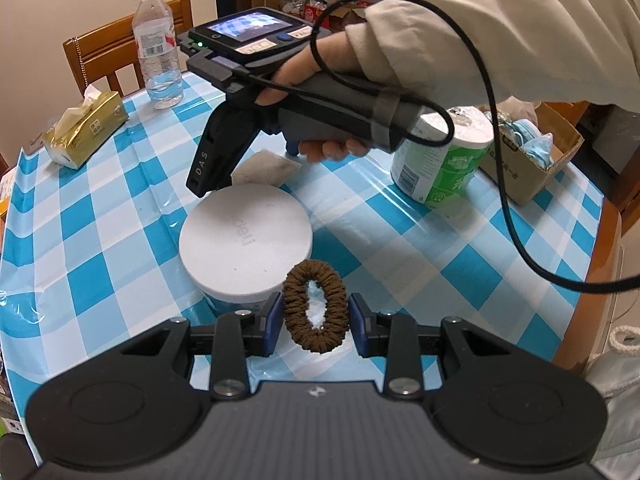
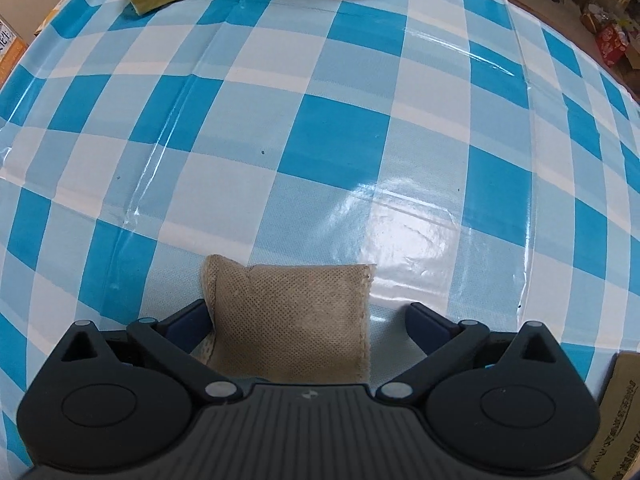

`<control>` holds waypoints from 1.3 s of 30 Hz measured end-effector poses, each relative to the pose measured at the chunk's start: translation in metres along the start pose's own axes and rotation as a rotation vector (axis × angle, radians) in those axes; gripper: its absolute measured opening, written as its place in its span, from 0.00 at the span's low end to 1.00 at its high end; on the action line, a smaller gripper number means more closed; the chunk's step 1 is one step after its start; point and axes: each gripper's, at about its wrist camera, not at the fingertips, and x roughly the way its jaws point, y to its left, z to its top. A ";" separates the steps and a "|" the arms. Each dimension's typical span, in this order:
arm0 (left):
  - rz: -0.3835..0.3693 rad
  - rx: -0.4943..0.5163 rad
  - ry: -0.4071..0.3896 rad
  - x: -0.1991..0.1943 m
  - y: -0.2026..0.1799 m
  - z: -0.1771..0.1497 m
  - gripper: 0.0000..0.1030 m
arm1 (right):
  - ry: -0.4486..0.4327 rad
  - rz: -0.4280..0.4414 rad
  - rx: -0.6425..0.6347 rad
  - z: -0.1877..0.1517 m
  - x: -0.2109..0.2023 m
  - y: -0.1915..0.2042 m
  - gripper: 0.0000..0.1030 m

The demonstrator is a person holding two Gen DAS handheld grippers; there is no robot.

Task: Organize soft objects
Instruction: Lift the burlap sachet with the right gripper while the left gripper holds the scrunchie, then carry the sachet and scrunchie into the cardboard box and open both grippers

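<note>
On the far left of the checked surface (image 1: pixel 100 240) lies a gold tissue pack (image 1: pixel 86 128), and a water bottle (image 1: pixel 156 44) stands just right of it. Near the middle sits a round white lid (image 1: pixel 246 240). The left claw (image 1: pixel 316 316) is near it, with its two sides almost together, and a brown hair tie (image 1: pixel 314 304) stands up between them. The pads look very close to the tie, but I cannot tell if they squeeze it. The tie is soft, light and stretchy, so pinching one side of the ring should work. Further right, the right claw (image 2: pixel 308 320) points down with its sides wide apart. A small tan cloth pouch (image 2: pixel 292 320) lies flat between them. It looks soft and light, so grab it across the middle.
</note>
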 end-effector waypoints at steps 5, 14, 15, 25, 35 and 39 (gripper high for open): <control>-0.002 -0.002 -0.001 0.002 0.003 0.001 0.33 | -0.034 -0.001 0.007 -0.009 -0.003 -0.003 1.00; 0.001 -0.001 0.001 0.002 0.003 0.001 0.33 | -0.013 0.005 -0.020 -0.013 -0.010 0.008 0.75; 0.001 0.001 0.000 0.002 0.002 0.001 0.33 | -0.018 0.005 -0.028 -0.013 -0.013 0.010 0.71; 0.005 0.012 -0.001 -0.001 -0.002 0.002 0.33 | -0.047 0.049 -0.061 -0.016 -0.038 0.004 0.41; 0.010 0.030 -0.011 -0.005 -0.006 0.004 0.33 | -0.086 0.068 -0.065 -0.022 -0.060 -0.005 0.40; 0.008 0.041 -0.019 -0.009 -0.010 0.006 0.33 | -0.115 0.066 -0.075 -0.032 -0.078 -0.010 0.40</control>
